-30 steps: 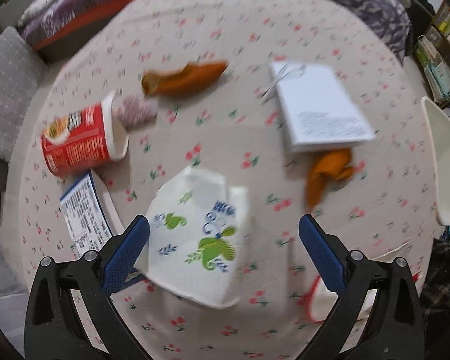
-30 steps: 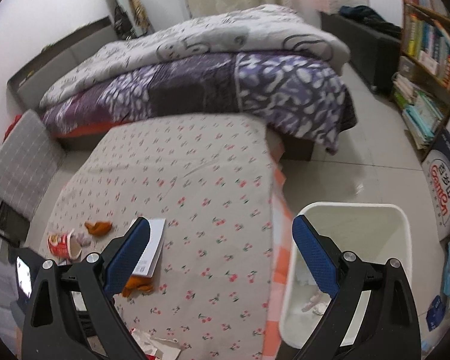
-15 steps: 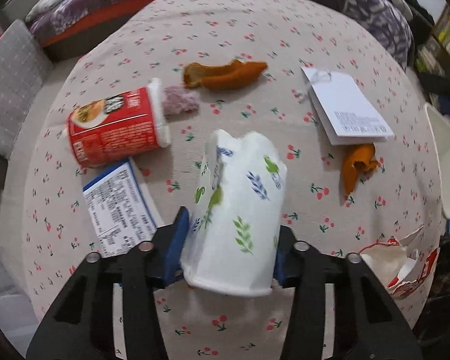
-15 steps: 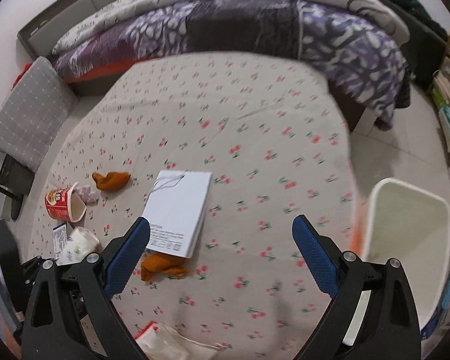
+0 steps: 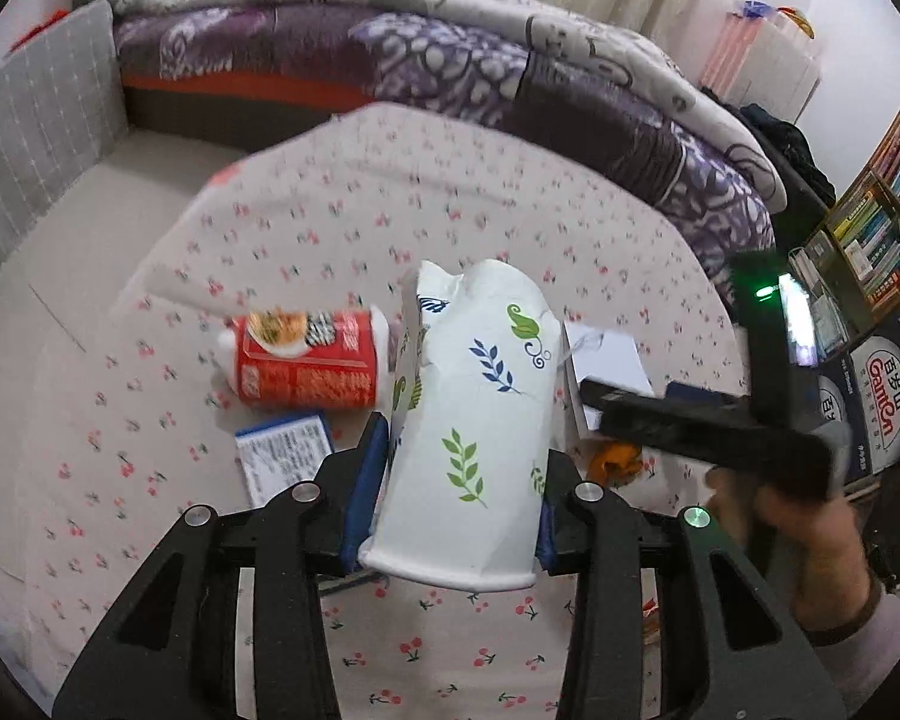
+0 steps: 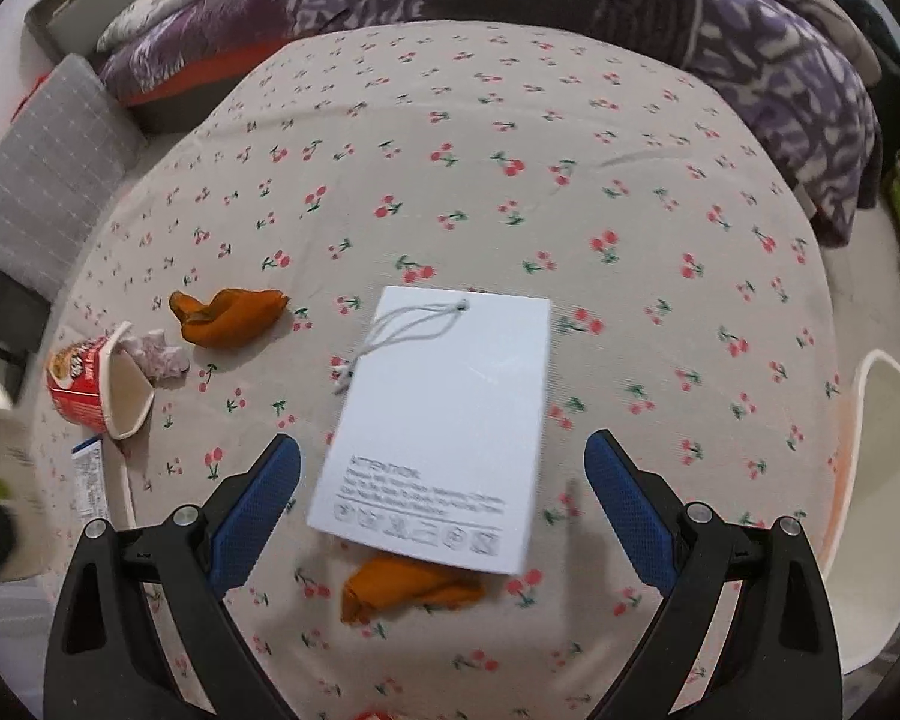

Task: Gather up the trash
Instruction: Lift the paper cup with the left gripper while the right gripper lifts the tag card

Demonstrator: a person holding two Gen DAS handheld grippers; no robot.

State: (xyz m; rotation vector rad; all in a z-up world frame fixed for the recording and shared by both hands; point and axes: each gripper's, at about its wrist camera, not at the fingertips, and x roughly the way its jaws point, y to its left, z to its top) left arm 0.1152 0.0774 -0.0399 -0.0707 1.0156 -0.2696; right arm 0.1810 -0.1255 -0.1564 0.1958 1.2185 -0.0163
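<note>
Left gripper [image 5: 450, 504]: clamped on the crushed paper cup [image 5: 474, 438], pads pressing its two sides; its jaws have just been closing, with the cup between them.
Paper cup: held clear above the cherry-print worktop [image 5: 150, 432], rim end toward the camera, torn and dented at the far end.
Right gripper [image 6: 444, 510]: jaws spread wide and empty, hanging over the white paper tag [image 6: 444, 420].
Other trash: red noodle cup [image 6: 99, 387] on its side at the left, orange peel [image 6: 228, 315] beyond it, a second orange peel [image 6: 408, 591] partly under the tag.
White bin [image 6: 882, 510]: at the worktop's right edge, well apart from the held cup.
Risk, cup: the thin wall could buckle further and slip from the pads on the way to the bin.
Risk, tag: lying flat, it offers little edge; the pads may slide over it or catch the peel beneath instead.
Risk, crossing: the left gripper's way to the bin probably passes the right one, so they may collide.
</note>
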